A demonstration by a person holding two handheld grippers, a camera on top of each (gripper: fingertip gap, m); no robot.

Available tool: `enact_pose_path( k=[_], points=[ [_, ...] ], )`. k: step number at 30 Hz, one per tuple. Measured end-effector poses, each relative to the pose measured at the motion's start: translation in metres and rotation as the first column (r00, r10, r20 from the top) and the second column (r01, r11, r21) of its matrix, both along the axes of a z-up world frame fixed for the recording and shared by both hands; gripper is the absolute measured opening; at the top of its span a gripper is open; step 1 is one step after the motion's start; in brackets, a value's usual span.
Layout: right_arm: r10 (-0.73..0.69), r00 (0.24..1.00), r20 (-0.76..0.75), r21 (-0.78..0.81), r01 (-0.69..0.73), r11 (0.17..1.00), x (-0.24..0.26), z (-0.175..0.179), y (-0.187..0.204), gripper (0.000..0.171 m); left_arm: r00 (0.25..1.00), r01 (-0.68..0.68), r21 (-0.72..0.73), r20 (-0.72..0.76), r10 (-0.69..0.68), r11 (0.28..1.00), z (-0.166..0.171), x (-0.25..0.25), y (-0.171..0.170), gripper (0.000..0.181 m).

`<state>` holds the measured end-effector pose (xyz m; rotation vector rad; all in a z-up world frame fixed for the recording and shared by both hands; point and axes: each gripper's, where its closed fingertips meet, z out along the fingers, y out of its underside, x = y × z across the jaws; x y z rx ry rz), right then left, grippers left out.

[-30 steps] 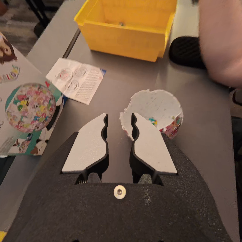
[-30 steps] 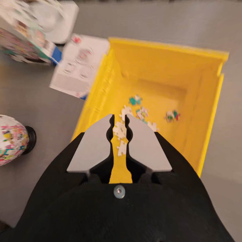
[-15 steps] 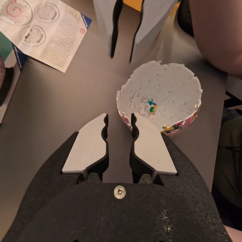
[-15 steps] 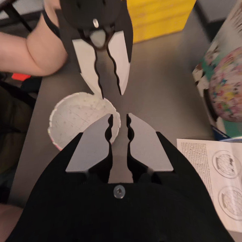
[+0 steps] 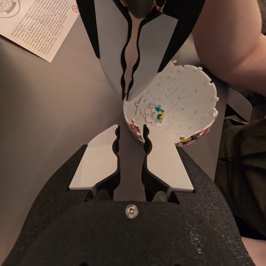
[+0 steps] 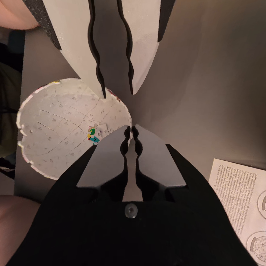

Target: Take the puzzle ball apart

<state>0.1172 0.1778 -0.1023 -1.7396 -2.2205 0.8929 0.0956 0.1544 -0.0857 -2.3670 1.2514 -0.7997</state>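
Right gripper, jaws nearly closed, pinches the rim of the half puzzle ball. Opposite it, left gripper gapes, one finger at the near rim. Loose pieces lie inside; instruction leaflet beyond.

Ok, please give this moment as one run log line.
left hand-held gripper: open | right hand-held gripper: shut on puzzle ball half rim | loose pieces: inside it

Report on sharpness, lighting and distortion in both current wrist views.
Left wrist view: sharp, dim and warm; the half puzzle ball reads crisp, wide-angle stretch at the edges. Right wrist view: right gripper body nearly black, leaflet slightly soft, table showing a soft sheen.
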Motion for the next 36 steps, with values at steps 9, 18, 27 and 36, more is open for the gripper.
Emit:
enact_pose_path(
  k=[9, 18, 27, 36],
  points=[
    [0.057, 0.998, -0.002, 0.099, -0.057, 0.993, 0.0, -0.004, -0.003, 0.003, 0.998, 0.035, 0.005, -0.061, -0.034, 0.999, -0.012, 0.008, -0.003, 0.026],
    [0.1, 0.994, -0.039, 0.129, -0.094, 0.987, 0.001, -0.003, -0.005, 0.003, 0.994, 0.045, 0.038, -0.102, -0.041, 0.998, -0.013, 0.007, -0.001, 0.022],
    [-0.005, 0.999, -0.032, 0.014, 0.005, 1.0, 0.001, -0.001, 0.0, 0.004, 0.998, 0.021, 0.088, -0.063, -0.016, 0.996, -0.005, 0.01, 0.006, 0.023],
    [-0.249, 0.956, 0.156, 0.036, 0.247, 0.968, 0.014, -0.005, 0.009, 0.004, 0.995, -0.054, 0.119, 0.091, 0.043, 0.991, 0.043, -0.008, 0.002, 0.049]
  ],
)
